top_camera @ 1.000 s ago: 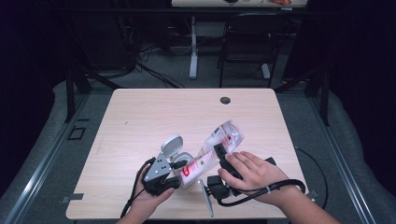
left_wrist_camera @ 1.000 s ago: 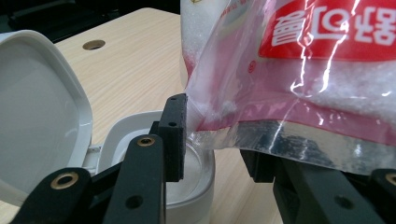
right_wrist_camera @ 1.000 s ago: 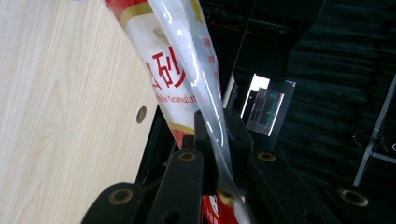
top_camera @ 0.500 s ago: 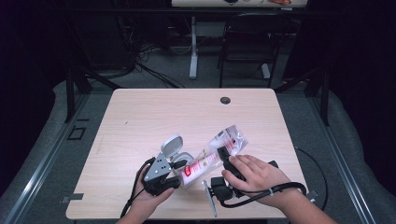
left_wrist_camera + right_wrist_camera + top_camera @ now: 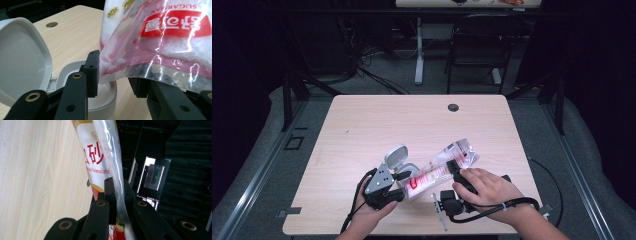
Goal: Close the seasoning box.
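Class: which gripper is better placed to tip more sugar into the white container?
Right, probably. The right gripper is clamped on the sugar bag, whose corner hangs over the white container; the left gripper merely brackets that corner.

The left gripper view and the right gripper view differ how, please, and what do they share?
The left gripper view alone shows the small white plastic container with its hinged lid open, the bag's corner hanging over it between the left gripper's parted jaws. The right gripper view alone shows the right gripper clamped on the bag's edge, and a lit screen behind. Both show the clear red-labelled plastic sugar bag and the light wooden table.
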The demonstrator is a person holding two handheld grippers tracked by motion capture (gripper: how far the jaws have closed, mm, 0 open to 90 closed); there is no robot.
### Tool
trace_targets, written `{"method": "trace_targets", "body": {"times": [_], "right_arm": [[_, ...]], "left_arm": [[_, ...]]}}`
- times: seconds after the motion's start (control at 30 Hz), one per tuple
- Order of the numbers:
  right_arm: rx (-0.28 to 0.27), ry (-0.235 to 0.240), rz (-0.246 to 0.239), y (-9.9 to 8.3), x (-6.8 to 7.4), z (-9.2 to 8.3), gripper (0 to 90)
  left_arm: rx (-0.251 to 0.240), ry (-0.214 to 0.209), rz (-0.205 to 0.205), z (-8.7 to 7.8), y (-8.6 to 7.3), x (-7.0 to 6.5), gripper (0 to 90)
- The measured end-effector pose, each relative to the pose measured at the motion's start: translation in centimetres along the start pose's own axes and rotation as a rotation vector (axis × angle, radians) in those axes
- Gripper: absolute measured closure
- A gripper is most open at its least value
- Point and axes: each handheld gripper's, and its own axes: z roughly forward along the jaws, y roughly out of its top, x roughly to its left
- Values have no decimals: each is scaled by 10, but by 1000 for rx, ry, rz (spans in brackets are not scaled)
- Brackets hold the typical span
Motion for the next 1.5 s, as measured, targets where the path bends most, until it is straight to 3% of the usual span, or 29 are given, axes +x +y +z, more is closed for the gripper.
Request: {"method": "trace_targets", "body": {"times": [0.8,0.9,1.27,1.5], "right_arm": [[-9,29,92,-10,10,3,873],[-15,33,121,-11,13,3,873],[-11,31,141,-16,11,2,874],[-28,44,191,-20,12,2,874]], "left_arm": [[-9,2,-7,-4,-1,2,623],[-10,4,-7,-5,-1,2,620],[-16,14,-17,-9,-2,4,604],[-22,22,-16,-13,-2,6,593]]}}
